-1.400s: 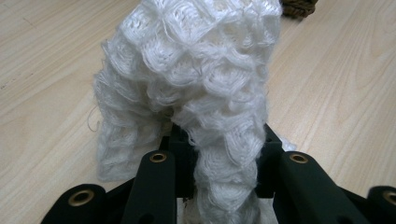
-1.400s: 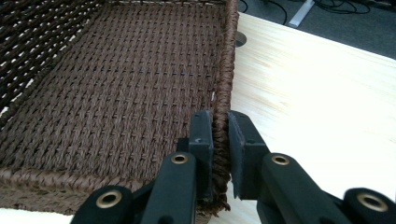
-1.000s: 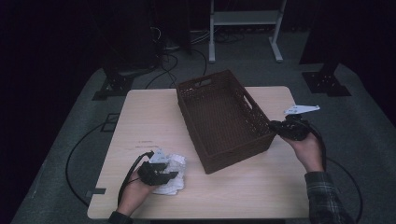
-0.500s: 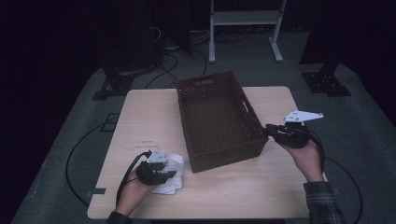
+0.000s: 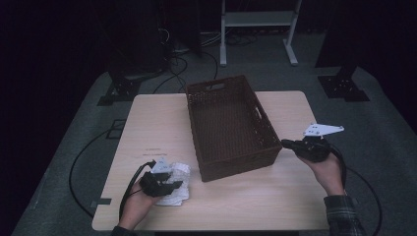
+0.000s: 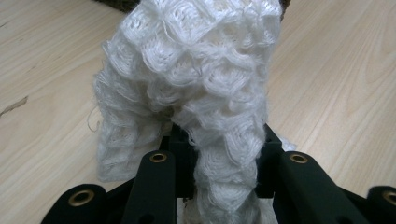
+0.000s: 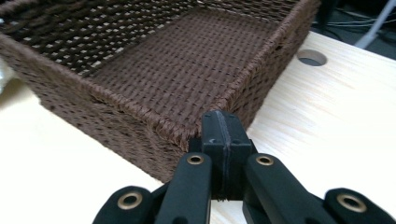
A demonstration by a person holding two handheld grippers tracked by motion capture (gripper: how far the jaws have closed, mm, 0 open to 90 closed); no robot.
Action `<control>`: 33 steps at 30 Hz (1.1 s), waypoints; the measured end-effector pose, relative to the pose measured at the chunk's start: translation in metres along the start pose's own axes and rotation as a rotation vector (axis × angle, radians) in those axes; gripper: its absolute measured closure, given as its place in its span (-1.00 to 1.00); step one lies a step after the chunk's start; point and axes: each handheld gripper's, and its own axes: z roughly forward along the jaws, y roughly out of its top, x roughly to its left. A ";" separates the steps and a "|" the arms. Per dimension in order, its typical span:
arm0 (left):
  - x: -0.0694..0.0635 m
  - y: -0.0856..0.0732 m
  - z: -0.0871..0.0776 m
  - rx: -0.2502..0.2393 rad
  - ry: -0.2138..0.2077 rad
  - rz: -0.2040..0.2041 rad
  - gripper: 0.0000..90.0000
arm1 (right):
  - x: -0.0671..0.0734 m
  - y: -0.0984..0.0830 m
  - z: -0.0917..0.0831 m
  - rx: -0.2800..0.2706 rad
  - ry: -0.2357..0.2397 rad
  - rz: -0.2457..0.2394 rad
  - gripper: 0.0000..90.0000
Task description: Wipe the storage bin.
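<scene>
A brown woven basket [image 5: 236, 164] stands empty in the middle of the wooden table [image 5: 157, 123]. My right gripper [image 5: 286, 143] sits at the basket's near right corner. Its jaws have just been closing, and in the right gripper view the right gripper [image 7: 223, 126] is shut with nothing between the jaws, its tip just short of the basket's rim [image 7: 140, 109]. A crumpled white knitted cloth [image 5: 181, 172] lies near the table's front left. My left gripper [image 5: 169, 184] is shut on it. In the left gripper view the cloth [image 6: 196, 70] bunches up over the left gripper [image 6: 219, 140].
A round cable hole [image 7: 311, 57] is cut in the tabletop beyond the basket. A white metal stand [image 5: 255, 19] and black stand bases [image 5: 344, 86] are on the grey floor behind the table. Cables trail off both front corners.
The basket's near end has swung a little to the left, and my right gripper has gone with its corner, lower in the high view. The left hand and cloth have stayed put.
</scene>
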 end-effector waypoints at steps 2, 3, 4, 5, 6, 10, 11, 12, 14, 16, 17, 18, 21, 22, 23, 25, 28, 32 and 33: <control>0.000 -0.002 -0.002 -0.001 0.006 -0.005 0.52 | 0.000 -0.001 0.000 -0.003 0.008 -0.005 0.99; 0.000 -0.002 -0.003 -0.001 0.008 -0.011 0.52 | 0.002 -0.001 0.000 -0.003 0.016 -0.007 0.99; 0.001 -0.003 -0.004 0.000 0.010 -0.010 0.52 | 0.003 -0.001 0.000 -0.004 0.024 -0.010 0.99; 0.000 -0.004 -0.004 -0.002 0.014 -0.016 0.52 | 0.005 -0.001 0.000 -0.003 0.033 -0.013 0.99; 0.001 -0.005 -0.005 -0.001 0.017 -0.016 0.52 | 0.007 -0.001 0.000 0.000 0.045 -0.017 0.99; -0.001 -0.006 -0.007 0.001 0.019 -0.017 0.52 | 0.024 0.001 0.001 0.017 0.074 -0.059 0.99; -0.001 -0.006 -0.007 0.001 0.019 -0.017 0.52 | 0.028 0.001 0.001 0.019 0.081 -0.067 0.99; -0.001 -0.007 -0.007 0.001 0.019 -0.017 0.52 | 0.032 0.002 0.002 0.019 0.086 -0.079 0.99; -0.001 -0.007 -0.007 0.000 0.017 -0.016 0.52 | 0.039 0.001 0.003 0.016 0.096 -0.084 0.99; -0.001 -0.007 -0.007 0.000 0.017 -0.016 0.52 | 0.044 0.001 0.004 0.011 0.113 -0.084 0.99; -0.001 -0.007 -0.007 0.001 0.017 -0.016 0.52 | 0.044 0.001 0.004 0.011 0.113 -0.084 0.99; -0.001 -0.008 -0.007 0.000 0.017 -0.016 0.52 | 0.047 0.001 0.005 0.011 0.119 -0.084 0.99; -0.001 -0.008 -0.008 -0.001 0.018 -0.017 0.52 | 0.055 0.002 0.006 0.017 0.127 -0.097 0.99; -0.001 -0.007 -0.008 -0.004 0.020 -0.018 0.52 | 0.060 0.003 0.008 0.016 0.141 -0.106 0.99; -0.001 -0.007 -0.008 -0.002 0.019 -0.018 0.52 | 0.060 0.003 0.008 0.016 0.141 -0.106 0.99; -0.002 -0.007 -0.007 0.000 0.017 -0.010 0.52 | 0.068 0.005 0.012 0.018 0.161 -0.119 0.99; -0.003 -0.006 -0.006 0.003 0.014 -0.008 0.52 | 0.073 0.006 0.014 0.017 0.176 -0.125 0.99; -0.003 -0.007 -0.006 0.005 0.012 -0.005 0.52 | 0.083 0.008 0.019 0.017 0.194 -0.144 0.99; -0.003 -0.007 -0.006 0.006 0.012 -0.005 0.52 | 0.086 0.009 0.020 0.018 0.202 -0.147 0.99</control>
